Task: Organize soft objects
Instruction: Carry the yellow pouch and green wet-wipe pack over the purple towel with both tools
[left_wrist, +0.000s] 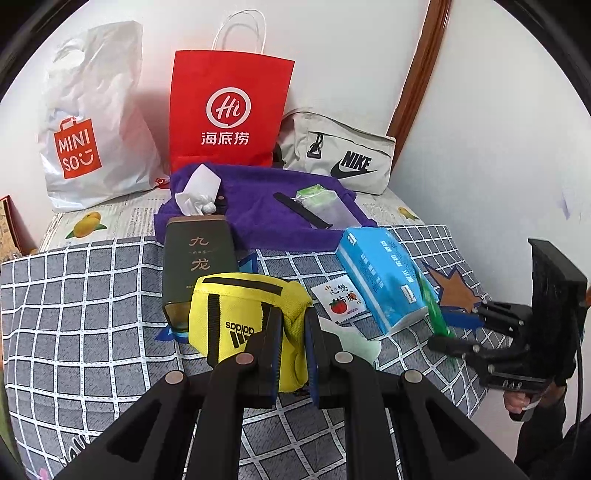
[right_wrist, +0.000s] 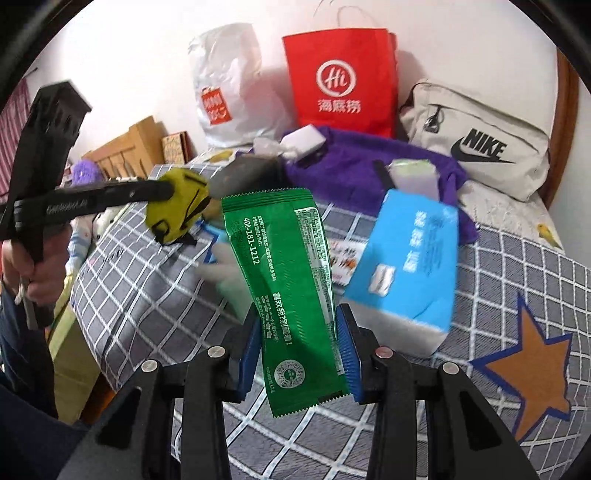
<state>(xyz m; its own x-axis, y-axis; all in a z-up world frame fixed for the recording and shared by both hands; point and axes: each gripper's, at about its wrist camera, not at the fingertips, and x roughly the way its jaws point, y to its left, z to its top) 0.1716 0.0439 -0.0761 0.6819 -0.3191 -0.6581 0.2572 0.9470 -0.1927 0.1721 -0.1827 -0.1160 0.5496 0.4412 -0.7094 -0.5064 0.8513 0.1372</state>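
Pinching a yellow fabric Adidas pouch (left_wrist: 255, 325), left claw (left_wrist: 291, 332) held; right claw (right_wrist: 301, 354) clamped a green foil sachet (right_wrist: 284, 280) above the checked bed (left_wrist: 74, 295).

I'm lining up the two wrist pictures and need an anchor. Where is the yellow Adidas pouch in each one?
Left wrist view: the yellow Adidas pouch is at lower centre, pinched by the left gripper.
Right wrist view: the pouch is at mid-left, clamped at the tip of that gripper.
Shared landmark: the red paper bag standing against the wall.
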